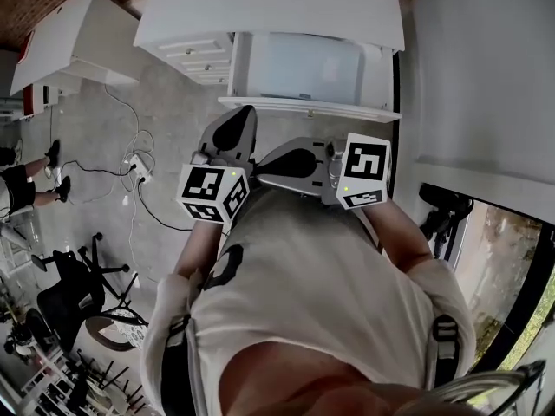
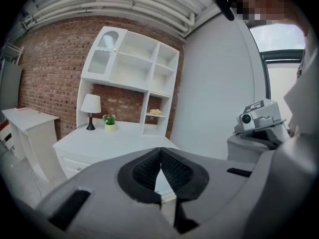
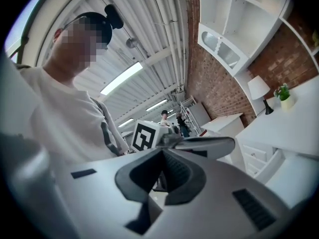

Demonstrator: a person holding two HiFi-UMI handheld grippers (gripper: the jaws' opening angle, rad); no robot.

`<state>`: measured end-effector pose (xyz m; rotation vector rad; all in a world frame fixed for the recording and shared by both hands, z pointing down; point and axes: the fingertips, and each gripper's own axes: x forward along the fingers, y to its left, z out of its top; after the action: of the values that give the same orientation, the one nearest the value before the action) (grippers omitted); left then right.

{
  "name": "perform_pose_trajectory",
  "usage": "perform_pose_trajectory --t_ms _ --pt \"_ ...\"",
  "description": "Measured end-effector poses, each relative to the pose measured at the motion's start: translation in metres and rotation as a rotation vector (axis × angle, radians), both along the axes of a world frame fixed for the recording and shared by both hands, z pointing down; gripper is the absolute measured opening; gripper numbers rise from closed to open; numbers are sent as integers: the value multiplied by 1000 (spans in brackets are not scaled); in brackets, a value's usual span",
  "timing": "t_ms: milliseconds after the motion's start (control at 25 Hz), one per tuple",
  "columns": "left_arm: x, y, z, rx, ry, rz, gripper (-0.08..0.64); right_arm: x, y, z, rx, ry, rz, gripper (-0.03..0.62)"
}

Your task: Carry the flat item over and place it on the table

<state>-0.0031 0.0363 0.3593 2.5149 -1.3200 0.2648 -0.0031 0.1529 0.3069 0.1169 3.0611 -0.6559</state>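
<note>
My left gripper is held at chest height, pointing toward the white desk with a shelf unit. Its jaws are shut with nothing between them. My right gripper lies beside it, pointing left, also shut and empty. The left gripper's marker cube sits just beyond the right jaws. A small flat tan item lies on a low shelf of the unit, well away from both grippers. The desk top carries a lamp and a small potted plant.
A second white table stands to the left of the desk. Cables and a power strip trail over the floor, and an office chair stands at lower left. Another person is at the far left. A white wall and a window are on the right.
</note>
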Motion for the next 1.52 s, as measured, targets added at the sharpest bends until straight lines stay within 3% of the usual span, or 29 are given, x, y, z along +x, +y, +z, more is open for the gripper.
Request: perform_pose_trajectory --t_ms 120,480,920,1040,1240,1520 --pt "4 -2 2 -16 10 -29 20 16 -10 7 7 31 30 6" --pt "24 3 6 -49 18 -108 20 71 -34 28 -154 10 115 8" --pt "37 0 10 -68 -18 -139 20 82 -55 42 -237 36 99 9" --pt "22 -3 5 -51 -30 -164 20 77 -59 44 -244 68 94 9" --pt "-40 -22 2 -29 -43 -254 20 63 -82 49 -265 111 143 9" --pt "-105 -62 19 -66 -7 -290 20 34 -125 66 -359 189 228 9"
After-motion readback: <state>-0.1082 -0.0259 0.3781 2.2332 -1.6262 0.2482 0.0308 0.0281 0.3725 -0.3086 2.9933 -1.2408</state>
